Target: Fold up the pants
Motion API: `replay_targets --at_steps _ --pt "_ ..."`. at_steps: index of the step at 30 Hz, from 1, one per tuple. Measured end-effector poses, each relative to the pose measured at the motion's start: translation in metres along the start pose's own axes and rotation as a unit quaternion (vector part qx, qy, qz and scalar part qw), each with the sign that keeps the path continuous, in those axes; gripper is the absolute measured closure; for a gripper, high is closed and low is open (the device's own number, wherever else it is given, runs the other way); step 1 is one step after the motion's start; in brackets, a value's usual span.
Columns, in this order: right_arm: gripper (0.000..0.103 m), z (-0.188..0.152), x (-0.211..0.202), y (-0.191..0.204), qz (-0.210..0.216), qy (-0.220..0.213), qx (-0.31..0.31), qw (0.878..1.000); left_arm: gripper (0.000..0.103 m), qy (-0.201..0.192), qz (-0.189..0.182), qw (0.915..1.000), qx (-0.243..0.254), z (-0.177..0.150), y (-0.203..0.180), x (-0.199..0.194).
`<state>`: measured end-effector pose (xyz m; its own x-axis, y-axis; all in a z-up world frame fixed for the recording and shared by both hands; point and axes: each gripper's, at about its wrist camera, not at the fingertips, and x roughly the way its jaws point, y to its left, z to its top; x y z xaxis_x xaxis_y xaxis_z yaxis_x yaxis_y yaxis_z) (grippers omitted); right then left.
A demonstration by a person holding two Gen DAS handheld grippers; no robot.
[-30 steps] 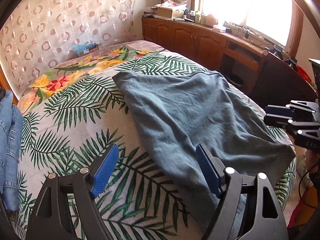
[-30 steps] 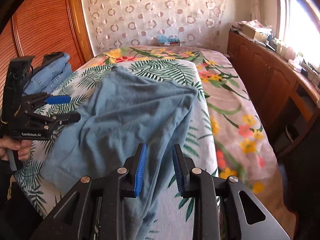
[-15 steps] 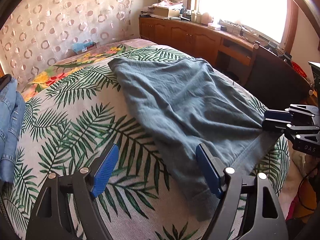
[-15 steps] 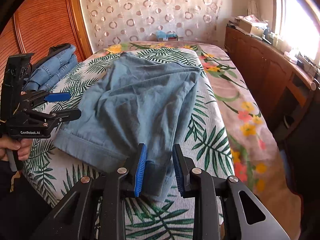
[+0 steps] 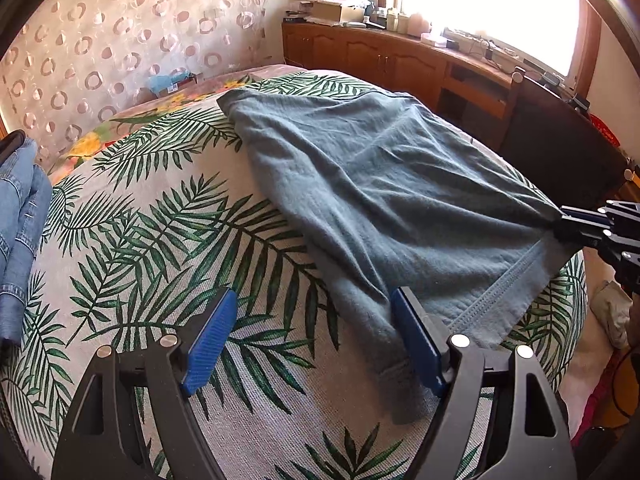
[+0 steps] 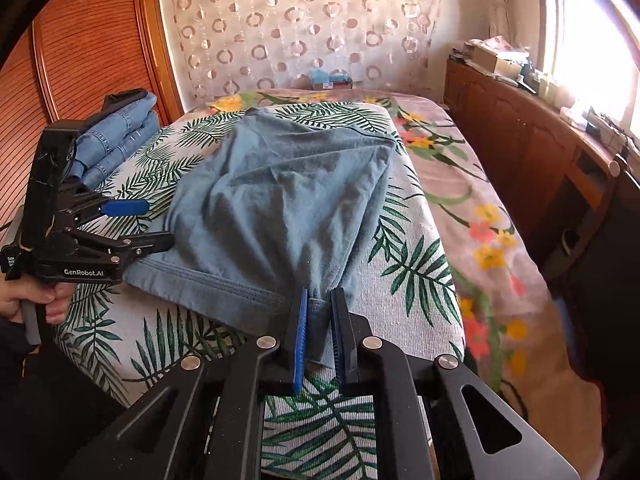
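The blue pants lie spread on the leaf-print bed cover. The right wrist view shows the right gripper closing on the near hem corner, cloth between its pads. The left wrist view shows the left gripper wide open, apparently just over the other hem corner, gripping nothing. Only the right view shows the hand on the left gripper's handle and the folded jeans fully.
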<state>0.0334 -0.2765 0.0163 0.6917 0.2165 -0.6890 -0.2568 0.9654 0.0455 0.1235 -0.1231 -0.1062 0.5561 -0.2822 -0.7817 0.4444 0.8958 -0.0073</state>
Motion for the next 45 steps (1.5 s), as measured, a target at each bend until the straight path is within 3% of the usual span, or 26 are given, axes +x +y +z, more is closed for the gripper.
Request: replay_targets --at_steps 6,10,15,25,29,33,40,45 --pt "0.092 -0.002 0.002 -0.005 0.014 0.012 0.014 1.0 0.023 -0.003 -0.007 0.9999 -0.007 -0.001 0.003 0.001" --pt "0.084 0.005 -0.004 -0.006 0.011 -0.001 0.016 1.0 0.023 -0.005 -0.007 0.9999 -0.008 -0.002 0.003 0.001" --pt "0.082 0.018 -0.004 -0.008 0.013 -0.014 0.021 1.0 0.023 -0.006 -0.007 0.9999 -0.008 -0.003 0.003 0.0" --pt "0.083 0.049 0.07 -0.021 -0.019 0.01 0.01 1.0 0.023 -0.006 -0.007 0.9999 -0.008 -0.003 0.003 0.0" --pt "0.099 0.051 0.083 -0.023 -0.024 0.024 0.001 0.999 0.023 -0.006 -0.007 0.9999 -0.008 -0.003 0.003 0.0" --pt "0.101 0.051 0.078 -0.028 -0.049 0.006 0.004 0.999 0.023 -0.006 -0.007 0.9999 -0.008 -0.004 0.003 0.0" --pt "0.101 0.044 0.068 -0.028 -0.028 -0.002 0.017 0.999 0.023 -0.007 -0.007 0.9999 -0.008 -0.004 0.003 0.0" --pt "0.089 0.031 0.053 -0.023 -0.019 -0.007 0.019 1.0 0.023 -0.007 -0.007 0.9999 -0.008 -0.004 0.003 0.0"
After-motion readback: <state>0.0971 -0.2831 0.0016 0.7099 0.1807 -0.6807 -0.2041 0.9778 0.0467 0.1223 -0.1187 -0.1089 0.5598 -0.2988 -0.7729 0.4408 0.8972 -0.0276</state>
